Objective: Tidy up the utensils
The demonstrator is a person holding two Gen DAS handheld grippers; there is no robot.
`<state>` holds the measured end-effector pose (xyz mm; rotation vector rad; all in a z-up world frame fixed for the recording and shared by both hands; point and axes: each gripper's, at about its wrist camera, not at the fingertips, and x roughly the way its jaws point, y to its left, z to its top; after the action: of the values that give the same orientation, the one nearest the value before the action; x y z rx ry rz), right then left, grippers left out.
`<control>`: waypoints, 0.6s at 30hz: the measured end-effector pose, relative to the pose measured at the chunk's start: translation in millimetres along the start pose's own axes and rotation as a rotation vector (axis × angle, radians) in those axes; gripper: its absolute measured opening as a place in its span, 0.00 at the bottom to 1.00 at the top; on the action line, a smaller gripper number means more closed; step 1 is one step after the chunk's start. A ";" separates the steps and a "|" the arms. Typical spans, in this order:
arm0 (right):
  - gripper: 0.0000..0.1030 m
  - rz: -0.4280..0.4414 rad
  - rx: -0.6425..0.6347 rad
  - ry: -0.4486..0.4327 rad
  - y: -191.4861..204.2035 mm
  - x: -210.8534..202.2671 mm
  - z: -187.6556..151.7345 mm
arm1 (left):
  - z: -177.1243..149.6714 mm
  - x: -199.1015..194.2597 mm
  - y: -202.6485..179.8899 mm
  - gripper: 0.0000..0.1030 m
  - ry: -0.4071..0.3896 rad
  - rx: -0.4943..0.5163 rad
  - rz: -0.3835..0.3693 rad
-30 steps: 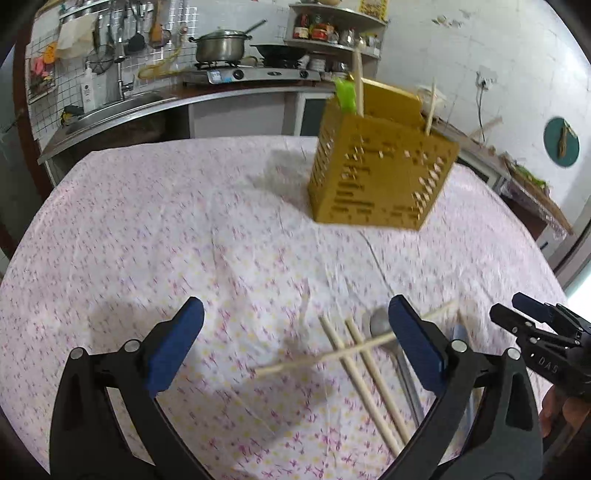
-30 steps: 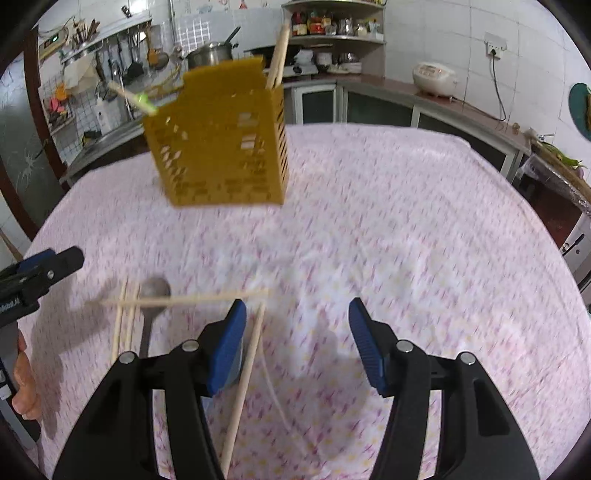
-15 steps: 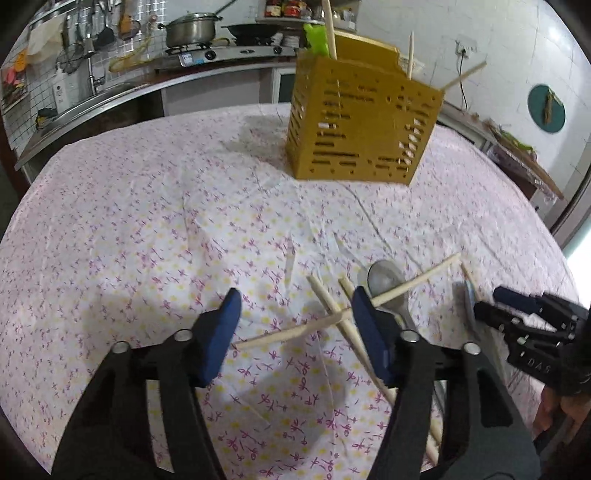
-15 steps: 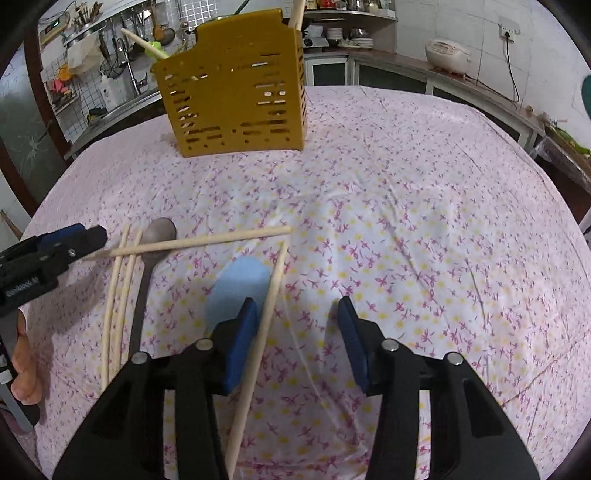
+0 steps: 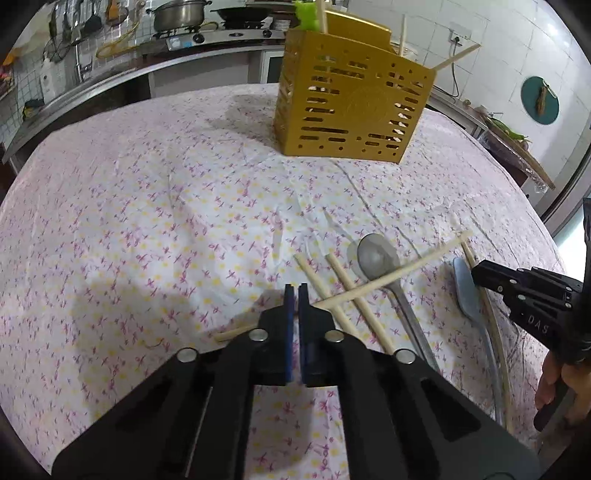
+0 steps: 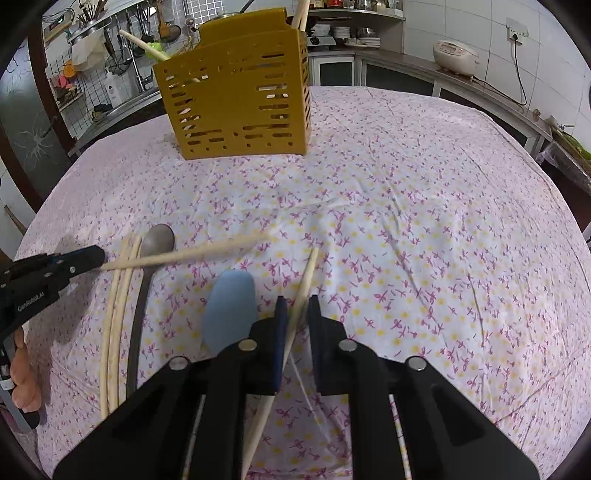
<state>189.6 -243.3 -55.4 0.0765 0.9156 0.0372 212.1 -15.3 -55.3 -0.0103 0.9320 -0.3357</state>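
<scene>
A yellow slotted utensil holder (image 5: pixel 351 110) (image 6: pixel 236 96) stands at the far side of the table with chopsticks and a green utensil in it. My left gripper (image 5: pixel 294 290) is shut on a wooden chopstick (image 5: pixel 388 275) that lies across two other chopsticks (image 5: pixel 354 295) and a metal spoon (image 5: pixel 376 254); this chopstick (image 6: pixel 184 254) also shows in the right wrist view. My right gripper (image 6: pixel 295 301) is nearly closed around another chopstick (image 6: pixel 304 280), with a narrow gap on the right. A blue spoon (image 6: pixel 231 302) lies just left of it.
The table has a white cloth with pink and yellow flowers (image 6: pixel 424 240). A kitchen counter with a stove and pots (image 5: pixel 184 22) runs behind it, and a rice cooker (image 6: pixel 454 55) stands on the counter at the back right.
Both grippers lowered toward the table and closed: the left jaws shut on the crossing chopstick, the right jaws narrowed around the chopstick beside the blue spoon.
</scene>
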 end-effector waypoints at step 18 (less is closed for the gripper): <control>0.05 -0.021 0.017 -0.010 -23.5 -5.2 6.2 | -5.7 -9.2 22.8 0.00 0.006 -0.057 0.027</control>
<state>191.4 -267.4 -49.4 0.0829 0.9068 0.0099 208.9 9.7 -55.0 -0.0489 0.9466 -0.2839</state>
